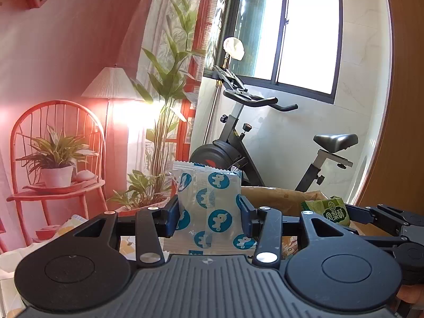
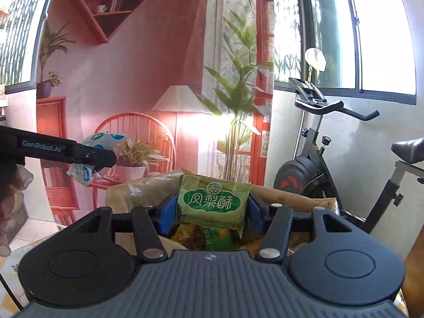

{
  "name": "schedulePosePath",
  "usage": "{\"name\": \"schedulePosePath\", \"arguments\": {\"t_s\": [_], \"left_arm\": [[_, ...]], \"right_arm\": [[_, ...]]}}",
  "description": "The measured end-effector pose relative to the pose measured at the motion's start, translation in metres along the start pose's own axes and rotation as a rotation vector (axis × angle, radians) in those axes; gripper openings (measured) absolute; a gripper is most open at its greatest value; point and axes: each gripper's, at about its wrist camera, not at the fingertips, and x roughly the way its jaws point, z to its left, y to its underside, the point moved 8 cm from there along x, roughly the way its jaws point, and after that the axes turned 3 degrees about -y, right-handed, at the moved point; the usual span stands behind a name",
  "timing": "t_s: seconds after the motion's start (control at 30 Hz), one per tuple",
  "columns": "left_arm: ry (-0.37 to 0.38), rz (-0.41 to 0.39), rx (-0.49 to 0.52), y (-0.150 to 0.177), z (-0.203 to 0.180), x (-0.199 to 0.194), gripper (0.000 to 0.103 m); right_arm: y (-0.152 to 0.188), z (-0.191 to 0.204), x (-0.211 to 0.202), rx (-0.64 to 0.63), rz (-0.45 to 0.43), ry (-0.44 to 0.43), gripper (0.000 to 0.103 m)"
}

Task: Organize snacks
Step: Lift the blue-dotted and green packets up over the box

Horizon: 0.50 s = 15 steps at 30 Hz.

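My left gripper (image 1: 209, 212) is shut on a clear snack packet with blue round prints (image 1: 209, 201), held upright between the blue pads. My right gripper (image 2: 212, 206) is shut on a green pineapple-cake packet (image 2: 213, 201), held above a brown paper bag (image 2: 137, 185) with more snack packs (image 2: 209, 235) inside. In the left wrist view the green packet (image 1: 328, 209) and the right gripper's black fingers (image 1: 381, 217) show at the right. In the right wrist view the left gripper (image 2: 100, 156) comes in from the left with the blue-print packet (image 2: 106, 139) in its jaws.
An exercise bike (image 1: 265, 137) stands behind by the window and white tiled wall. A printed backdrop with a chair, lamp and plants (image 2: 148, 106) hangs behind the bag. A wooden panel (image 1: 402, 106) is at the far right. A person's hand (image 2: 8, 206) shows at the left edge.
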Motion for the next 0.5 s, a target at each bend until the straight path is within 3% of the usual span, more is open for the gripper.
{"name": "schedulePosePath", "arguments": {"t_s": [0.2, 0.43, 0.5], "left_arm": [[-0.009, 0.034, 0.047, -0.016, -0.028, 0.045, 0.048], [-0.015, 0.095, 0.136, -0.013, -0.049, 0.075, 0.049], [-0.024, 0.136, 0.156, -0.007, -0.049, 0.081, 0.054]], "right_arm": [[0.003, -0.052, 0.028, 0.059, 0.105, 0.079, 0.058], [0.026, -0.072, 0.034, 0.096, 0.176, 0.119, 0.060], [0.029, -0.078, 0.032, 0.123, 0.189, 0.136, 0.064]]}}
